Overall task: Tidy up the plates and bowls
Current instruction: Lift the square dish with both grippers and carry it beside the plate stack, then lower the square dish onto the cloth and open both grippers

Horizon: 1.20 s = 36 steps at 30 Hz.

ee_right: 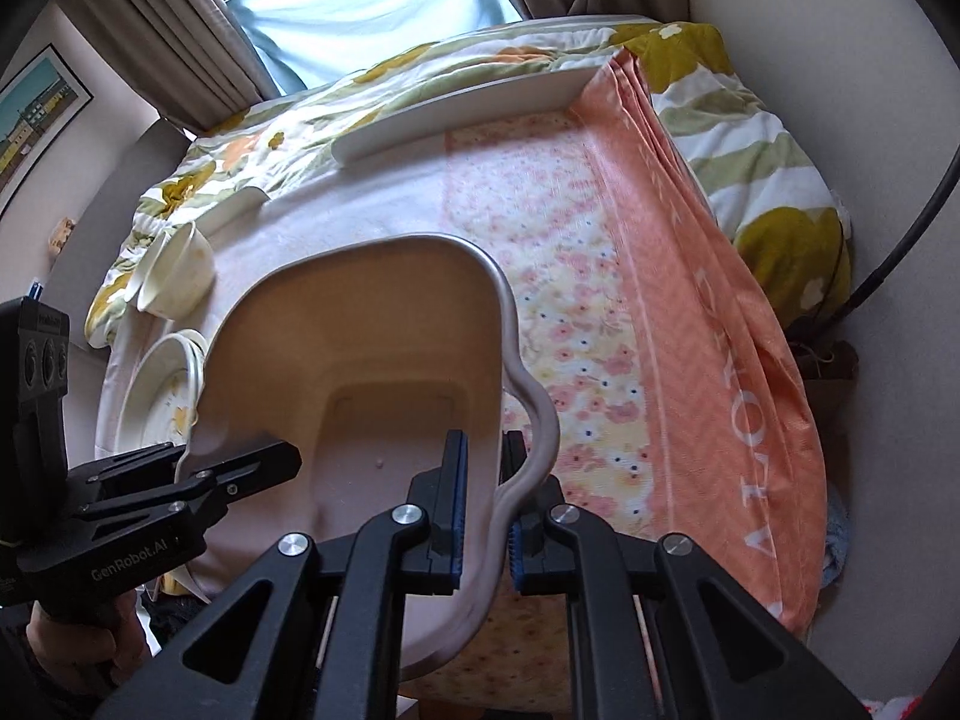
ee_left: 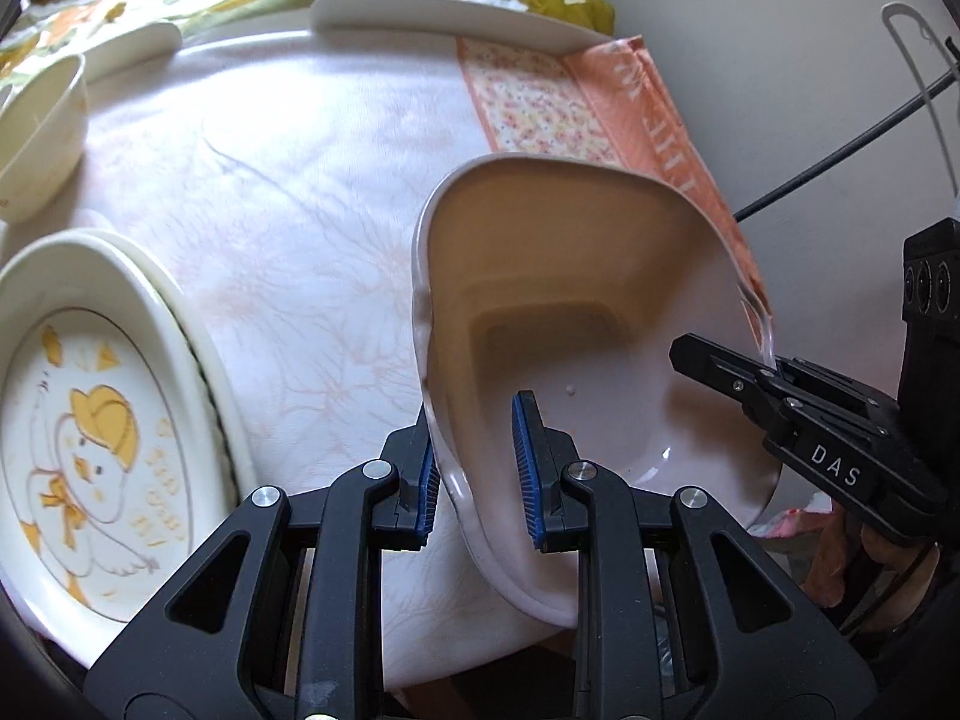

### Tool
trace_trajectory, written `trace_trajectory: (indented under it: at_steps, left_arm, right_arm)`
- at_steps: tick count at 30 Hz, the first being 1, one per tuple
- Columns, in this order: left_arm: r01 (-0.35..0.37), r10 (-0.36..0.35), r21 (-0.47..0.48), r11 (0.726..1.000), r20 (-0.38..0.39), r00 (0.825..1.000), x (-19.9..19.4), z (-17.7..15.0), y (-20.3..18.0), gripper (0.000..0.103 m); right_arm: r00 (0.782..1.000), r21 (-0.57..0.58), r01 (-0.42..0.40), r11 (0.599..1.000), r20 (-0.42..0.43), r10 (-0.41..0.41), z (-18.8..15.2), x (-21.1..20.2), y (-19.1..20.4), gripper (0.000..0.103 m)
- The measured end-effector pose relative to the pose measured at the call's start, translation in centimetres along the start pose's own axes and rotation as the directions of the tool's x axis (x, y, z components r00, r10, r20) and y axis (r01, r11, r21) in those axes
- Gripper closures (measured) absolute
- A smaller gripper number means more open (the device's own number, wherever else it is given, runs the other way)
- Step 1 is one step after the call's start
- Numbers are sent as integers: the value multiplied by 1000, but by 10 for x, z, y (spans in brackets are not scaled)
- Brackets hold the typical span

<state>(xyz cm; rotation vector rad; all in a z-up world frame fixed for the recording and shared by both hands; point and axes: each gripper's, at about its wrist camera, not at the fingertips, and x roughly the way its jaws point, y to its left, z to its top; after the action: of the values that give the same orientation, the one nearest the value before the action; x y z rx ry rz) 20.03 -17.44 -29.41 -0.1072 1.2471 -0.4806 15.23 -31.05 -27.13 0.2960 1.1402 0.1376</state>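
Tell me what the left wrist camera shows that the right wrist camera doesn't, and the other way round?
Only the left wrist view shows the yellow duck drawing on the oval cream plate clearly.

Only the right wrist view shows the window with brown curtains and a framed picture on the wall.

Both show the big beige square-bottomed bowl held at opposite rims by the left gripper and the right gripper, fingers on either side of the wall, plus the small cream bowl and the long white flat dish at the far edge.
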Motion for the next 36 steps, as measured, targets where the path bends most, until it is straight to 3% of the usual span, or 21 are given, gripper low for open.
trace_trajectory:
  at_steps: [16,21,22,23,24,25,26,27,31,34,36]
  left_arm:
    - [-64,64,-13,998,7,998,2,5,-3,83]
    - [-93,92,-12,996,-25,995,5,8,-4,80]
    - [-113,112,-2,994,-29,993,7,9,-6,68]
    - [-123,123,5,992,-28,992,7,9,-7,44]
    - [-109,109,14,994,-8,994,4,8,-9,34]
    - [-106,106,15,994,11,994,0,8,-11,14]
    - [-106,106,15,994,30,994,-3,8,-12,8]
    - [-107,106,19,994,44,993,-6,9,-14,8]
    - [-106,105,28,994,40,994,-11,12,-17,8]
    - [-94,92,29,995,52,994,-20,13,-20,8]
    - [-88,86,29,996,70,994,-31,13,-22,8]
  right_arm:
    - [1000,-7,-11,1000,-20,11,-13,10,-21,93]
    - [1000,24,-16,1000,-17,17,-10,8,-27,91]
    - [1000,33,-24,999,-14,25,-9,7,-28,85]
    - [999,40,-31,999,-6,32,-9,4,-29,80]
    - [999,46,-37,998,2,37,-8,2,-31,61]
    - [999,55,-50,997,13,50,-7,0,-32,35]
    - [998,62,-64,996,27,63,-6,-3,-33,25]
    - [997,67,-68,995,38,66,-4,-6,-34,16]
    - [996,92,-67,994,73,60,0,-16,-38,15]
    - [991,106,-77,991,116,65,2,-28,-40,1]
    - [987,96,-75,993,148,60,4,-39,-39,1]
